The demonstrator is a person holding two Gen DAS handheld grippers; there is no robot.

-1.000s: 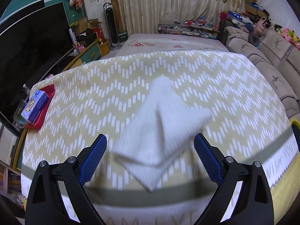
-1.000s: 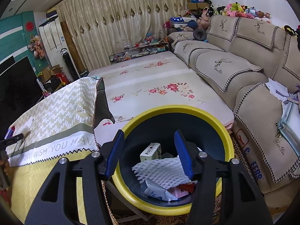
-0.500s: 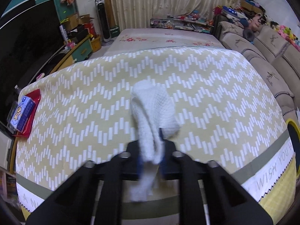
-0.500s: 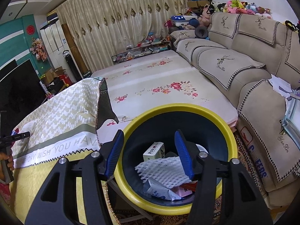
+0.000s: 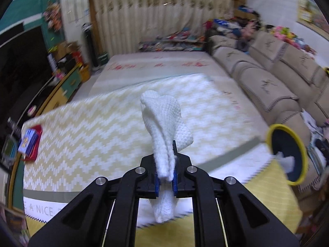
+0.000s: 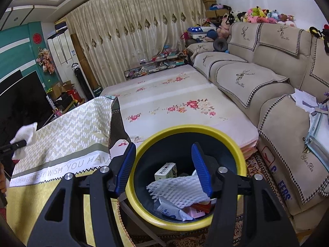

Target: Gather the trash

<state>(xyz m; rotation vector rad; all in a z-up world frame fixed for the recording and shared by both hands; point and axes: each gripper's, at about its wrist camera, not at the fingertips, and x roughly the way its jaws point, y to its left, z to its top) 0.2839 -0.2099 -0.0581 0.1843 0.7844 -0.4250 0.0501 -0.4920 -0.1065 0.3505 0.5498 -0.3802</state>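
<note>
A crumpled white paper towel point(image 5: 164, 119) hangs clear of the yellow zigzag tablecloth point(image 5: 82, 135), pinched between the blue pads of my left gripper point(image 5: 165, 180), which is shut on it. The yellow-rimmed dark bin point(image 5: 275, 126) shows at the right of the left wrist view. In the right wrist view my right gripper point(image 6: 163, 145) hovers open over that bin point(image 6: 185, 128) with nothing between its fingers. Inside lie a white foam net point(image 6: 176, 189), a small carton point(image 6: 165, 170) and wrappers. The left gripper with the towel point(image 6: 25, 132) appears at the far left above the table.
A red tray with a blue box point(image 5: 30, 144) sits at the table's left edge. A beige sofa point(image 6: 257, 78) runs along the right, a floral mat point(image 6: 174, 94) lies beyond the bin, and a dark TV point(image 6: 20, 98) stands on the left.
My left gripper shut on the towel, lifted it off the table and swung right, bringing the bin into its view. The right gripper rose slightly, still open over the bin.
</note>
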